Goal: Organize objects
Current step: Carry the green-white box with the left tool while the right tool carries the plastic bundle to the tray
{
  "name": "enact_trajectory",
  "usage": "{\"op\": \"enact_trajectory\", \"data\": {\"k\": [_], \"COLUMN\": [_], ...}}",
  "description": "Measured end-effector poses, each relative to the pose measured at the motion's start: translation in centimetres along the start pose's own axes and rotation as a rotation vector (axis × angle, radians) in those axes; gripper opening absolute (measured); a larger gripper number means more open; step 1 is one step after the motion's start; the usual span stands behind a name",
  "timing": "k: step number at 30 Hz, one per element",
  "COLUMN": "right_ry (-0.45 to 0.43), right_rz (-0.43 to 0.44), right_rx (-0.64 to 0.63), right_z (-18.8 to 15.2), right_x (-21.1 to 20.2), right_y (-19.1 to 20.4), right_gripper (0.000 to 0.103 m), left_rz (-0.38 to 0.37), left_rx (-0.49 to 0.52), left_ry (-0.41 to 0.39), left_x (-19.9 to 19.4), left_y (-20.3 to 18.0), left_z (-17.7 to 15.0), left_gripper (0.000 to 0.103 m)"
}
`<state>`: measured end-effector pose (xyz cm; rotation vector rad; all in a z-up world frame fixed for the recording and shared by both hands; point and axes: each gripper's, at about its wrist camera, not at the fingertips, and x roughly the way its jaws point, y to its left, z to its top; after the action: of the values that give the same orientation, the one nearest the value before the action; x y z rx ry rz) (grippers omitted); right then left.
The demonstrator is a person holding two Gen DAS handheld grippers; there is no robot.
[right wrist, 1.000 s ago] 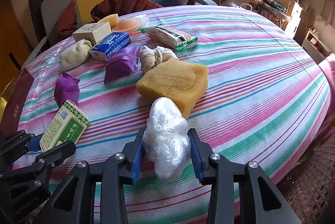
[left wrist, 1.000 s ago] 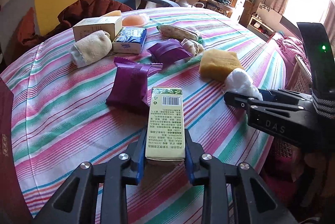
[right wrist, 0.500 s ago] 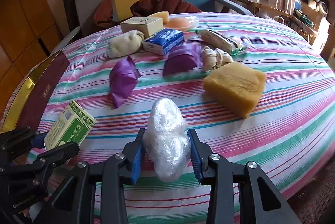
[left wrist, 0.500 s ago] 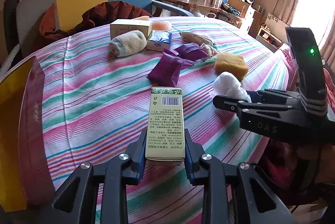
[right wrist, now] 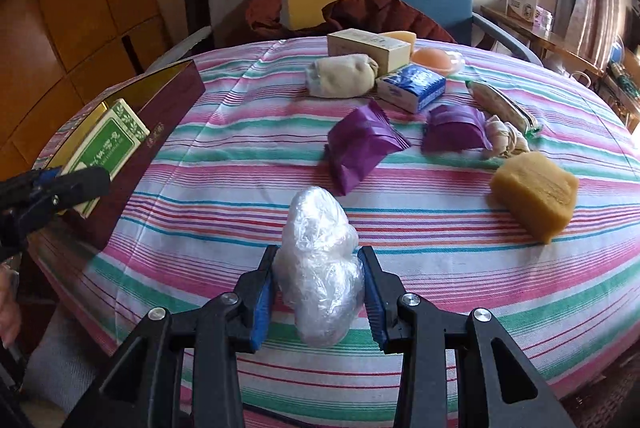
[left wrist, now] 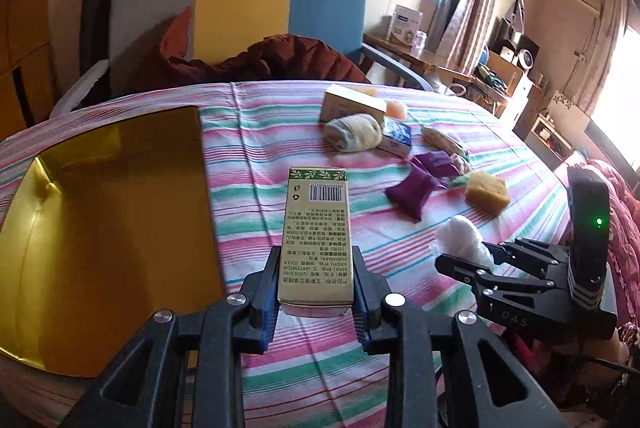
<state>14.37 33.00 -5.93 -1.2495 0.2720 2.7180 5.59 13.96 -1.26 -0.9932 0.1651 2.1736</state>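
The left gripper (left wrist: 316,284) clamps the green carton (left wrist: 317,236) above the striped tablecloth (left wrist: 280,155) beside the gold-lined box (left wrist: 100,228), while the right gripper (right wrist: 319,292) pinches the plastic-wrap bundle (right wrist: 318,264) over the cloth.

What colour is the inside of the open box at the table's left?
Shiny gold inside the open box, clearest from the left wrist.

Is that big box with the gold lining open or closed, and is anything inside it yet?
Open: no lid covers the box, and its gold interior shows bare. Nothing lies inside that these views show.
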Motion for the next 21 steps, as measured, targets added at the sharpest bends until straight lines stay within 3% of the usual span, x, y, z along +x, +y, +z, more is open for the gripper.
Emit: {"op": "enact_trajectory", "data": {"k": [6, 13, 21], "right_ry": [-0.056, -0.086, -0.128], "right_rz": [0.033, 0.089, 0.169], "right_rx": [-0.037, -0.105, -0.184], "right_z": [1.7, 3.2, 5.1], "right_x": [-1.2, -1.4, -1.9], "right_y": [3.0, 7.1, 12.1], "right_gripper": [0.04, 0.04, 0.04], "left_rz": [0.115, 0.242, 0.375], "left_rx": [-0.122, -0.227, -0.269], "left_ry": [0.0, 0.085, 0.142], "left_x": [-1.0, -0.8, -1.6], "left_y": [6.7, 13.6, 18.4], "left_z": [0.3, -1.0, -2.4], "left_gripper": [0.03, 0.03, 0.03]}}
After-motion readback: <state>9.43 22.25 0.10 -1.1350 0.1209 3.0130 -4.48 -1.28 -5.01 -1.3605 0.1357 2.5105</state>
